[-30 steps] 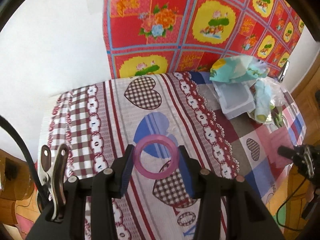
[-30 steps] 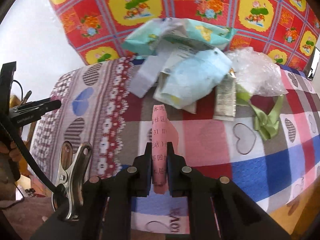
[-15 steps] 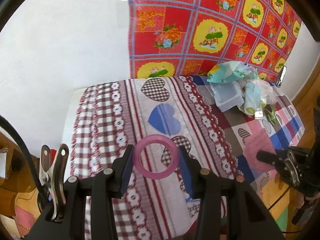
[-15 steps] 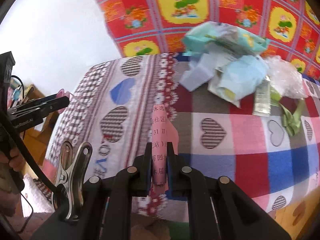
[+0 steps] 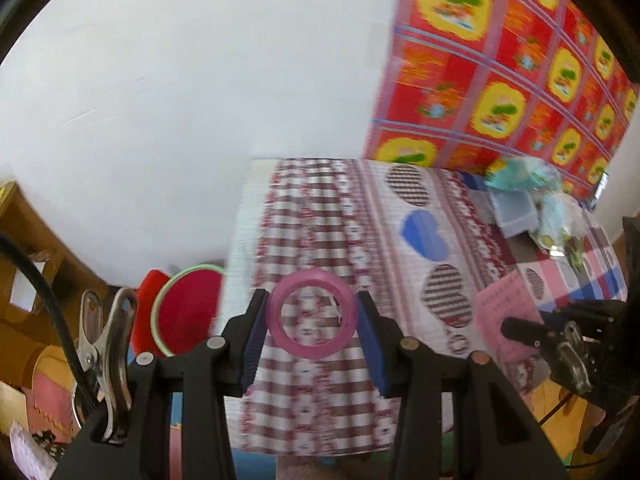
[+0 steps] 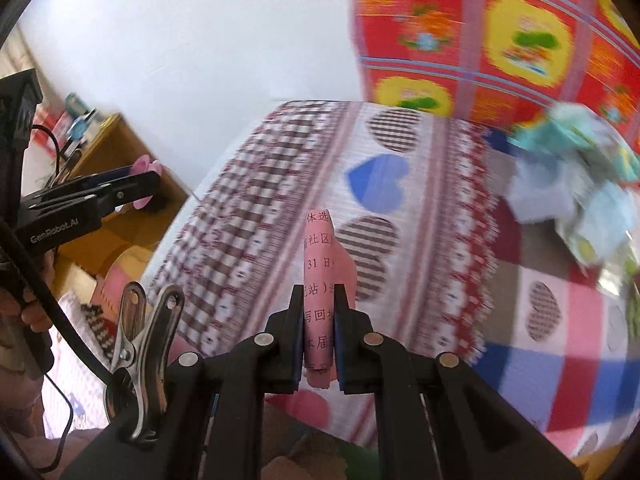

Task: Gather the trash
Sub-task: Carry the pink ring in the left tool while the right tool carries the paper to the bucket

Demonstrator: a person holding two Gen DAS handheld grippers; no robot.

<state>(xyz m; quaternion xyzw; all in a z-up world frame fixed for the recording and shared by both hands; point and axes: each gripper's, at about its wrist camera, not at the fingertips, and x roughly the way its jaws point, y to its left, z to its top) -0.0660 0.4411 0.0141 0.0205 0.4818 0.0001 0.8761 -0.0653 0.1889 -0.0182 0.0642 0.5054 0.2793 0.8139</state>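
Two items in hand, as we count them. Item one: a pink ring [image 5: 312, 314], held across its width between the blue pads of our left claw [image 5: 312, 320], which is closed on it and carries it clear of the patterned cloth [image 5: 320, 216] that covers the surface. Item two: a rolled pink paper slip [image 6: 319, 292] with printed characters, pinched upright between the narrow-set pads of our right claw [image 6: 318, 320], its upper end standing out beyond the fingertips. Remaining stock: a heap of trash [image 5: 528, 200] — pale blue and green wrappers, a clear plastic tray, crinkled film, a green ribbon — lies on the cloth well beyond both claws and off to their right, untouched. Possible receptacle: a red round container with a green rim [image 5: 188, 308] sits low down, just left of the left claw, beside the surface; we cannot tell whether it is a bin. Status, in our judgement: early; two pieces lifted, none deposited, the bulk of the heap left to gather.
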